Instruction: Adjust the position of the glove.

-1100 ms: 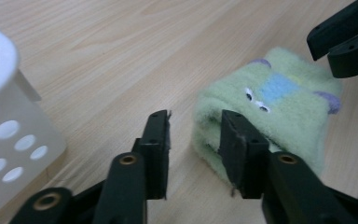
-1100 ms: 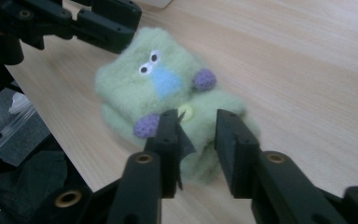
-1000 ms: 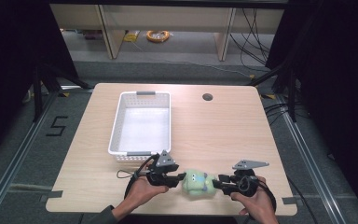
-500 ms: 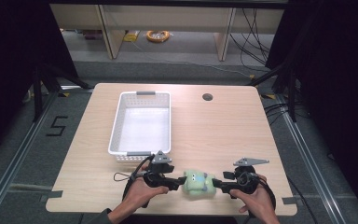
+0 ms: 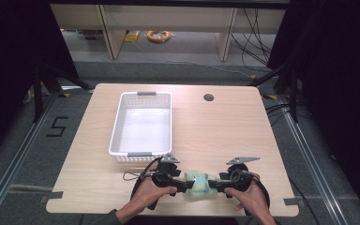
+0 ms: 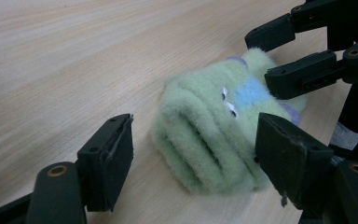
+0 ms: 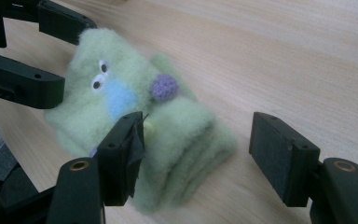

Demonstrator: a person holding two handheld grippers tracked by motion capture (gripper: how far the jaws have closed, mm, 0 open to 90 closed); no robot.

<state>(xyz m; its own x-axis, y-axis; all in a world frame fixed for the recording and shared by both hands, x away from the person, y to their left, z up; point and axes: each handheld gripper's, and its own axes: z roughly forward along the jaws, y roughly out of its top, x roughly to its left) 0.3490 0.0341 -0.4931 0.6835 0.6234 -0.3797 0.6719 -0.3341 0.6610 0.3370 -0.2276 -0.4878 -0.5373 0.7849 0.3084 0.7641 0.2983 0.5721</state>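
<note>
White floor marking [image 5: 56, 126] reads "5".

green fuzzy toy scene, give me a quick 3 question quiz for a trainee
1. True or false: the green plush toy lies inside the white basket.
2. The toy sits: A) between the left gripper and the right gripper B) by the table's round hole C) on the floor.
3. Fill in: both grippers' jaws are ____.

Key: 1 false; 2 A; 3 open.
</note>
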